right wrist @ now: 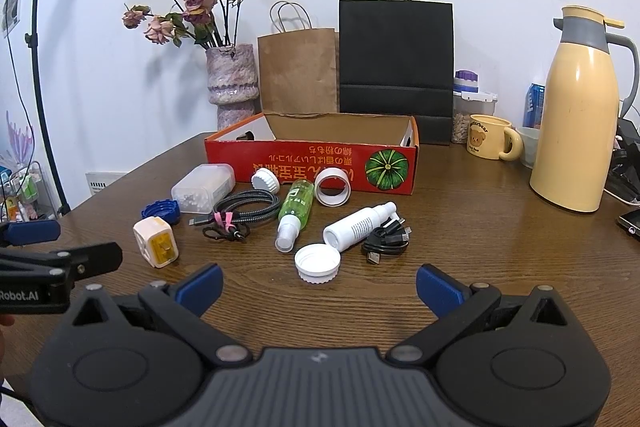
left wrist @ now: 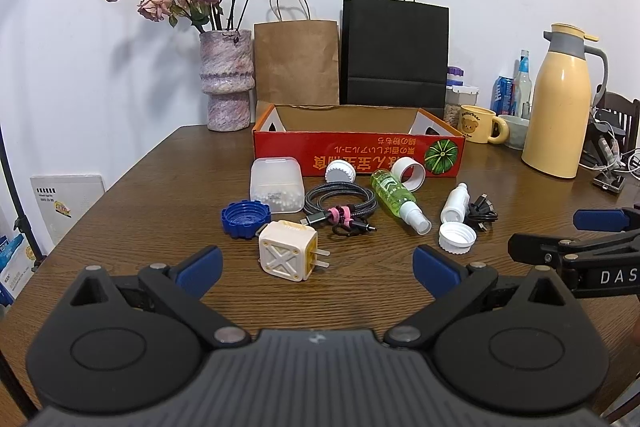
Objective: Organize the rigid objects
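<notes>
wooden table (right wrist: 480, 227): clutter before red box (right wrist: 312, 163); bags (right wrist: 396, 67), vase (right wrist: 232, 83) behind.

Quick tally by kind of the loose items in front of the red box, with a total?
Caps and lids: 3: blue ridged cap, small white ridged cap, wide white screw cap
Spray bottles: 2: green, white
Cables: 2: grey braided, black
White ring: 1
Cream wall charger: 1
Clear plastic case: 1
Total: 10
</notes>
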`<state>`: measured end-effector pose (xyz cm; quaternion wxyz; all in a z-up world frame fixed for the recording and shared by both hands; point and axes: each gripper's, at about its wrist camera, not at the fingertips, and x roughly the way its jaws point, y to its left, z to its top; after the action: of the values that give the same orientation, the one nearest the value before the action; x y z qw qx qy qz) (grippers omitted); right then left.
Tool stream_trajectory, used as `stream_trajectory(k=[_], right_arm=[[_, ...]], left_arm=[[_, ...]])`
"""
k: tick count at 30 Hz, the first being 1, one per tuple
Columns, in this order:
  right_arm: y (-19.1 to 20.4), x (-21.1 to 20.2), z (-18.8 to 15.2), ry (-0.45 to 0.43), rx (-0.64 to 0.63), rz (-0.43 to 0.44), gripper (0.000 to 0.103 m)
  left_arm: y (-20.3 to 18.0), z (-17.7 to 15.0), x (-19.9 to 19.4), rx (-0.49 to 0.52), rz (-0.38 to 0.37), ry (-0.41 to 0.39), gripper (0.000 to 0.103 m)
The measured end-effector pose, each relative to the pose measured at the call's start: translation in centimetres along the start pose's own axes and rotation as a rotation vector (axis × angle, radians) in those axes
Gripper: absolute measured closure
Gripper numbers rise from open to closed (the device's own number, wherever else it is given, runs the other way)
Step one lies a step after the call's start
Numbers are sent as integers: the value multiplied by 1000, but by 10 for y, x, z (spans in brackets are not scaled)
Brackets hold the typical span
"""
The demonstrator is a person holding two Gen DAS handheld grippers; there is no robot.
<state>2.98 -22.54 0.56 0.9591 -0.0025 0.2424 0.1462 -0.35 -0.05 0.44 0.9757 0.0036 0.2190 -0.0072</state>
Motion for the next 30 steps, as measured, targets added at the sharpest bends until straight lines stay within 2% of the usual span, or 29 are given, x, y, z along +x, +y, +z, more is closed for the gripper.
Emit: stream_trajectory(k=[30], right_arm=[[2,-2,-1,-18,-15,0,0]], left_arm=[[-2,3,-4,-1,1,-1,0]])
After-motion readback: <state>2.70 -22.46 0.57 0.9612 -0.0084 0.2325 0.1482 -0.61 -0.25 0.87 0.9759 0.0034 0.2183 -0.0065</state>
